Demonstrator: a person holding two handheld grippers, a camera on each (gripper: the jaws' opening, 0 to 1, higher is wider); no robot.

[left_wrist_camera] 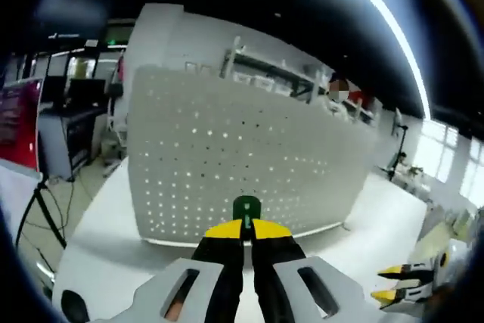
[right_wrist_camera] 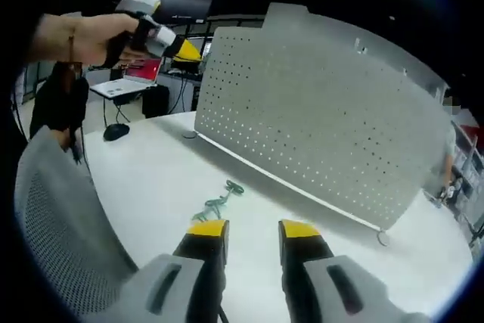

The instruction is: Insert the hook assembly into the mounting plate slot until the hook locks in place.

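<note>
A white pegboard mounting plate (left_wrist_camera: 249, 156) stands upright on the white table (left_wrist_camera: 113, 225). My left gripper (left_wrist_camera: 247, 226) is shut on a small green hook piece (left_wrist_camera: 246, 206), held just in front of the plate's lower rows of holes. From the right gripper view, a hand holds that left gripper (right_wrist_camera: 185, 51) raised near the pegboard's (right_wrist_camera: 318, 119) upper left corner. My right gripper (right_wrist_camera: 253, 232) is open and holds nothing, low over the table. A green wire hook (right_wrist_camera: 221, 200) lies on the table just ahead of its left jaw. The right gripper (left_wrist_camera: 392, 283) also shows at the lower right of the left gripper view.
A grey mesh chair back (right_wrist_camera: 60, 217) stands close on the left. A laptop (right_wrist_camera: 128, 81) and a dark mouse (right_wrist_camera: 116, 131) lie beyond the table's far left end. Shelving (left_wrist_camera: 287, 73) rises behind the pegboard. The table edge (left_wrist_camera: 76, 225) drops off at the left.
</note>
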